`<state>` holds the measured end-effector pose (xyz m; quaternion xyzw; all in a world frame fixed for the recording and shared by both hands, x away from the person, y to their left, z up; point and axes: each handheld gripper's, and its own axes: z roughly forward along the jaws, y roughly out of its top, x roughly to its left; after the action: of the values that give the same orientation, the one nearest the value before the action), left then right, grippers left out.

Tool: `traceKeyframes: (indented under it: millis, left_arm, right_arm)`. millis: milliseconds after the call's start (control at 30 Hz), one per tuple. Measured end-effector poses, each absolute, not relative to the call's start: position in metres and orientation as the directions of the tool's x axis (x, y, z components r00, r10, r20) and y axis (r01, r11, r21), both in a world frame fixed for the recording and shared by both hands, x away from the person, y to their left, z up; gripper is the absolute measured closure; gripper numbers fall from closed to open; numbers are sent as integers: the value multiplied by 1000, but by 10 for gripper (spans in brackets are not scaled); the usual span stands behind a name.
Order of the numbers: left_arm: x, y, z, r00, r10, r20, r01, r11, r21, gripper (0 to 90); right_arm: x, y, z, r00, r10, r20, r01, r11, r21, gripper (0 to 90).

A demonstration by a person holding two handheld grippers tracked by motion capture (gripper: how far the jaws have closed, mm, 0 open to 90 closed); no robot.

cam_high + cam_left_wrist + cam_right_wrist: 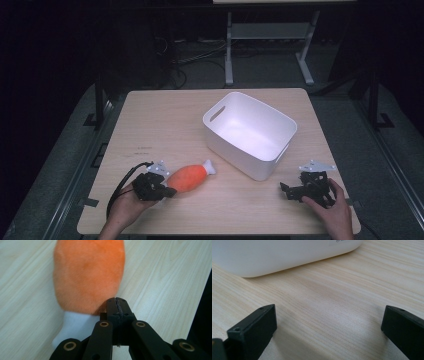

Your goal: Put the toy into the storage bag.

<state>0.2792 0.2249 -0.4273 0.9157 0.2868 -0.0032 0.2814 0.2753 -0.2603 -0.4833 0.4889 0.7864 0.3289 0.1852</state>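
On the pale wooden table [150,120] a white bin [250,134] stands empty near the middle, angled toward the far right. The orange plush drumstick [189,177] lies on the near left, apart from the bin. The left gripper [167,191] has its jaws clenched tight at the toy's fat end, seemingly pinching its fabric. The right gripper [286,190] rests released near the bin's corner. The step in hand looks like the pickup; next comes lifting the toy over the rim.
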Motion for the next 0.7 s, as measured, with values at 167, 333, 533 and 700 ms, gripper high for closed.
traceKeyframes:
  millis: [167,333,533,700]
  left_arm:
    - [278,228,-425,830,532,-171,534,-667,519,896]
    - [277,228,-418,837,523,-159,519,-671,530,877]
    - [278,229,-409,838,525,-149,515,-670,534,744]
    - [282,226,-401,833,532,-151,526,-677,516,557]
  right_arm:
    - [275,-260,-483,-454,891,30,647,306,699,0]
    - [275,-260,-483,-453,891,30,647,306,698,0]
    - [275,-260,-483,-453,891,30,647,306,699,0]
    - [275,-260,-483,-454,891,30,647,306,699,0]
